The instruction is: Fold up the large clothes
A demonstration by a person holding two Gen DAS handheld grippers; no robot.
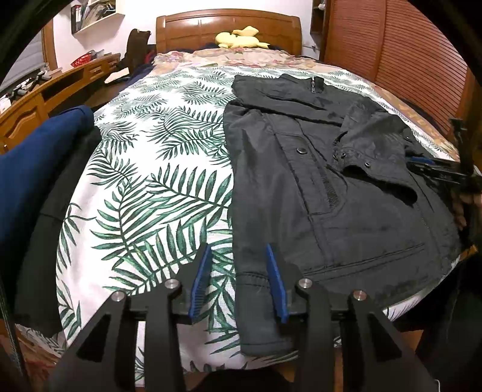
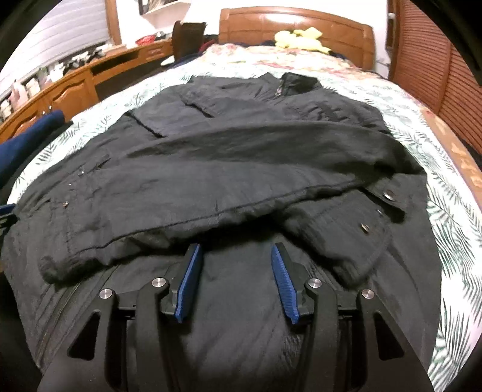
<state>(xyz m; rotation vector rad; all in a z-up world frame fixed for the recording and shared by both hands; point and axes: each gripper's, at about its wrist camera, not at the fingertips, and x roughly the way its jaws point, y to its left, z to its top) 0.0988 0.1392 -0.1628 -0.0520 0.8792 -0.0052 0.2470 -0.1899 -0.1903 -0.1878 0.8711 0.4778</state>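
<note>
The black jacket (image 1: 331, 187) lies flat on the bed (image 1: 144, 187), collar towards the headboard (image 1: 227, 28) and hem towards the foot, so its long axis runs straight away from both grippers. It sits on the right half of the leaf-print cover, zipped at the neck. One sleeve (image 2: 211, 193) is already laid across the chest from right to left.

The left gripper (image 1: 238, 283) hangs over the jacket's near-left corner, jaws apart and holding nothing; the jacket's left edge lies under the gap, nearer the right-hand finger. The right gripper (image 2: 233, 280) is over the lower front panel, just short of the crossed sleeve, also parted and empty, with only flat cloth below it.

I judge the next move turns on that hem: each gripper has a bottom corner close by, the left one nearer its edge, and a fold would carry the hem away towards the collar.

As for containers, none is in play. A red basket (image 1: 80, 60) sits on the desk (image 1: 60, 81) at the far left, its contents too small to make out. A yellow soft toy (image 1: 239, 37) rests by the headboard.
</note>
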